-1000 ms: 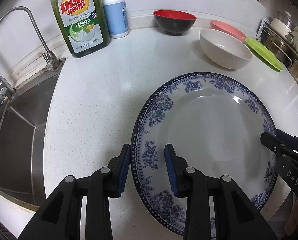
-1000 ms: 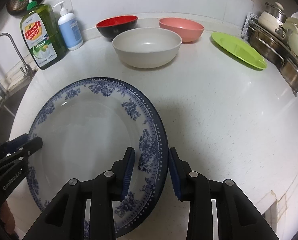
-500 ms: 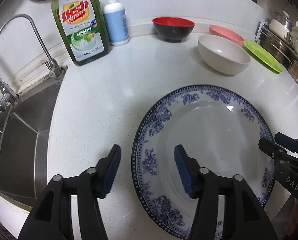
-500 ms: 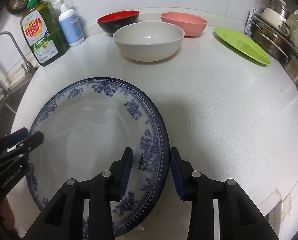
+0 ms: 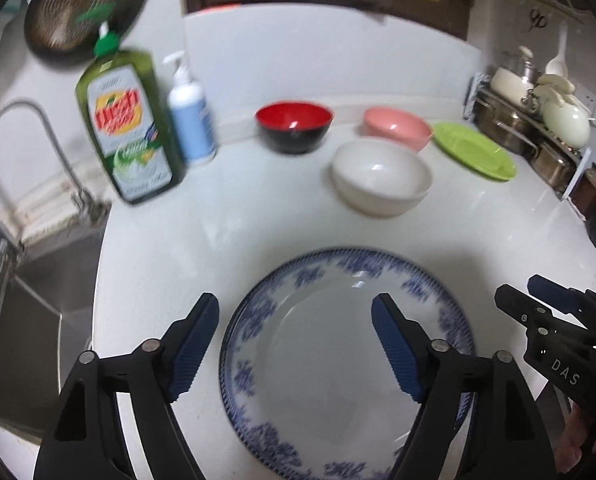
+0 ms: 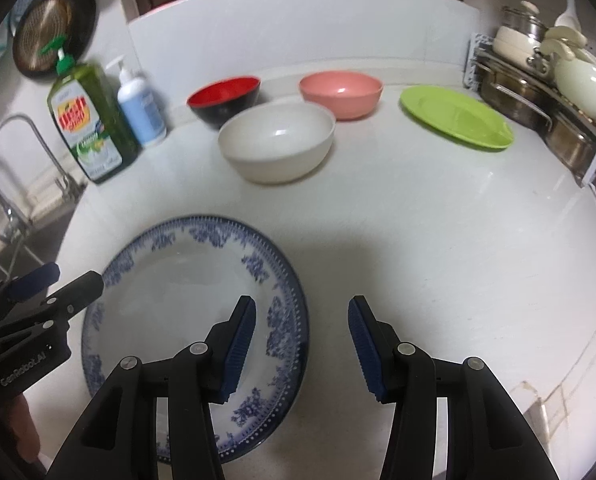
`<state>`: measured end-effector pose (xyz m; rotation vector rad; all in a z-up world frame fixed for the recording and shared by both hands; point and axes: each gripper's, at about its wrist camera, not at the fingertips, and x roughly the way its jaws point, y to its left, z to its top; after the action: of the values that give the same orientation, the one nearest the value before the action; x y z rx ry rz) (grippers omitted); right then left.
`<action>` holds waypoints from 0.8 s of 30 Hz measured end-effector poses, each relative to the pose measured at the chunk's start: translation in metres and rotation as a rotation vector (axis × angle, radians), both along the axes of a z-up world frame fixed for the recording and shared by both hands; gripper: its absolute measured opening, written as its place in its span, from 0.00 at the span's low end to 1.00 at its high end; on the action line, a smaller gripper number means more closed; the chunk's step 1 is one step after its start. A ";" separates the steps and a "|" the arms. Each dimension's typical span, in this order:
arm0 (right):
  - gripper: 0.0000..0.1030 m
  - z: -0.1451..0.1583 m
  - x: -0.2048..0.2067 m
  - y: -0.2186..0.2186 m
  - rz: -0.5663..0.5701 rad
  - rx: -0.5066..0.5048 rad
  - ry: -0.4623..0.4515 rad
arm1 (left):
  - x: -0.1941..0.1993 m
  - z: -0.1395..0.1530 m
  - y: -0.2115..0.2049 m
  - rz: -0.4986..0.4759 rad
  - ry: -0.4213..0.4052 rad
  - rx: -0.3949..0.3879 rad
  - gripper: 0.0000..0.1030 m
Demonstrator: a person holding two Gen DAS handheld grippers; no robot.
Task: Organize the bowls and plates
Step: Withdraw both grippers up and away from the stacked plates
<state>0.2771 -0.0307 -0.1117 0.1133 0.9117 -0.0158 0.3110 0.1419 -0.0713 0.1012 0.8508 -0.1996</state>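
Note:
A large blue-and-white plate [image 5: 338,352] [image 6: 178,300] lies flat on the white counter near its front edge. My left gripper [image 5: 296,346] is open and raised above the plate's left part. My right gripper [image 6: 302,350] is open above the plate's right rim. Neither holds anything. Farther back stand a white bowl [image 5: 380,176] [image 6: 276,142], a red-and-black bowl [image 5: 294,126] [image 6: 224,98], a pink bowl [image 5: 396,126] [image 6: 340,92] and a green plate [image 5: 472,150] [image 6: 456,120].
A sink with a tap [image 5: 26,168] is on the left. A green dish soap bottle [image 5: 126,124] [image 6: 84,122] and a white pump bottle [image 5: 190,120] [image 6: 140,106] stand at the back left. A rack of pots [image 5: 534,120] [image 6: 546,92] is at the right.
Both grippers have opened wide, let go of the plate's rim and pulled up and back. The plate now rests on the counter.

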 end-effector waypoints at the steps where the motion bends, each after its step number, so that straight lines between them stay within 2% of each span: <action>1: 0.48 0.004 -0.001 -0.003 -0.011 -0.005 -0.011 | 0.001 0.004 -0.006 -0.011 -0.014 0.002 0.79; 6: 0.56 0.021 -0.005 -0.024 -0.071 -0.029 -0.066 | 0.011 0.020 -0.036 -0.055 -0.047 0.001 0.83; 9: 0.57 0.030 -0.003 -0.043 -0.105 -0.033 -0.091 | 0.017 0.030 -0.059 -0.076 -0.069 -0.006 0.90; 13: 0.66 0.044 0.001 -0.070 -0.137 -0.040 -0.133 | 0.024 0.045 -0.088 -0.090 -0.112 -0.010 0.96; 24: 0.77 0.075 0.031 -0.147 -0.173 -0.093 -0.222 | 0.066 0.067 -0.175 -0.125 -0.156 -0.008 1.00</action>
<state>0.3082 -0.1778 -0.0366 0.1043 0.6766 -0.2024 0.3770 -0.0330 -0.0046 0.1608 0.6887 -0.3082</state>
